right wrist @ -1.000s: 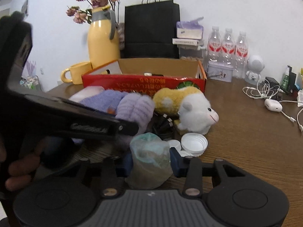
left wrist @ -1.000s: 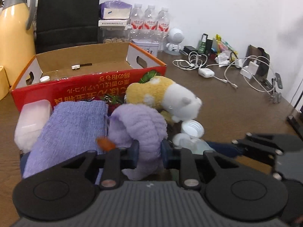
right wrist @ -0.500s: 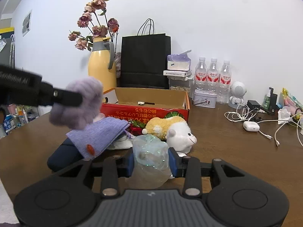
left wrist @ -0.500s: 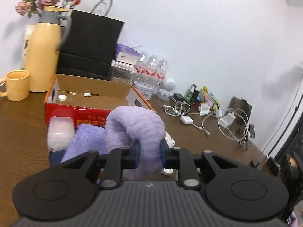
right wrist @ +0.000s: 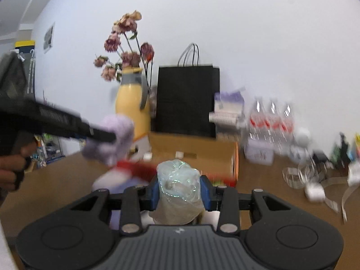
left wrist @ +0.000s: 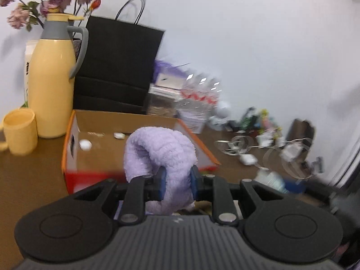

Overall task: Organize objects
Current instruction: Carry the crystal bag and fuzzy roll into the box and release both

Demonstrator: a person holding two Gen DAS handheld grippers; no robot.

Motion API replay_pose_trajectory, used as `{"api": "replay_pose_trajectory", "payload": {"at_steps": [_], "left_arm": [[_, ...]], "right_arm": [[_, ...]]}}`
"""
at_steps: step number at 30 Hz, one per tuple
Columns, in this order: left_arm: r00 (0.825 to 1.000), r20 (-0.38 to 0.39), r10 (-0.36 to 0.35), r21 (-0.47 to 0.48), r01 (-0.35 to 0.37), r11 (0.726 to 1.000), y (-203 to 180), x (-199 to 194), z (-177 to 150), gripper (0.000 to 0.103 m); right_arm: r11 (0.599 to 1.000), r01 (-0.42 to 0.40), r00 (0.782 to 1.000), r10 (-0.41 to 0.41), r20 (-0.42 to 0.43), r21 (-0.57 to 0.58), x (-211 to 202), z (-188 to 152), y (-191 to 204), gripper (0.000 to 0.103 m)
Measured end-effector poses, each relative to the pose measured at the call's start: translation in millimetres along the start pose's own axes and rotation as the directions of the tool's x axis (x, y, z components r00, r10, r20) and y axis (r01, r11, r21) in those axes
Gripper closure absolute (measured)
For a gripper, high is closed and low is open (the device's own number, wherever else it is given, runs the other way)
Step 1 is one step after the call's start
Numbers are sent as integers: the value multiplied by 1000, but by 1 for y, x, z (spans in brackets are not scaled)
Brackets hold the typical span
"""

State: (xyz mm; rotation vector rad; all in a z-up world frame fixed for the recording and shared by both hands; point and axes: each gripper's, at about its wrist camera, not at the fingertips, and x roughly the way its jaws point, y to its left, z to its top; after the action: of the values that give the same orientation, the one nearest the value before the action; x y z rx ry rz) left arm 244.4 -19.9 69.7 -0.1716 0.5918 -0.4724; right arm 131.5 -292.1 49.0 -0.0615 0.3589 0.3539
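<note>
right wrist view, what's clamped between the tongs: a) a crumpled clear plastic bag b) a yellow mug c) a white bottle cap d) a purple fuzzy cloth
a: in the right wrist view the blue pads of the right tongs press on both sides of a crumpled clear plastic bag; the purple fuzzy cloth is in the left tongs instead.

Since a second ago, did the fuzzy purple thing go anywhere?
Yes. The fuzzy purple thing, pinched in the left gripper, went up: it lay low in front of the red box beside a plush toy, and now hangs above the box's open top.
</note>
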Motion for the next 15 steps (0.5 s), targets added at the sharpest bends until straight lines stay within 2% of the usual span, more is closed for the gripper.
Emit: {"api": "replay_pose_trajectory", "payload": {"at_steps": [3,6,8,10,12,14,15], "left_arm": [[996,-89,29,2,-29,1000,31,60,37,80],[979,-177,98,-10,-102,995,63,124,64,80],[960,-226,165,-19,-173,985,84,165,76,80],[939,-255,231,-7,-241,971,99,196,83,71],[920,-287,268,-7,-281,960,112,219,85,70],[916,-290,276,5,-287,958,117,231,85,55],[919,-279,279,6,-289,957,117,232,86,40]], "right_arm": [[1000,-16,999,17,-47,7,65,38,-23,67],[999,-8,991,14,-130,44,148,57,-51,67],[998,8,980,3,-198,57,204,63,-66,67],[997,47,964,-29,-263,64,256,67,-78,66],[994,91,948,-66,-312,67,298,67,-90,63],[990,118,934,-85,-346,74,326,64,-98,59],[990,129,929,-98,-358,64,337,63,-99,57]]}}
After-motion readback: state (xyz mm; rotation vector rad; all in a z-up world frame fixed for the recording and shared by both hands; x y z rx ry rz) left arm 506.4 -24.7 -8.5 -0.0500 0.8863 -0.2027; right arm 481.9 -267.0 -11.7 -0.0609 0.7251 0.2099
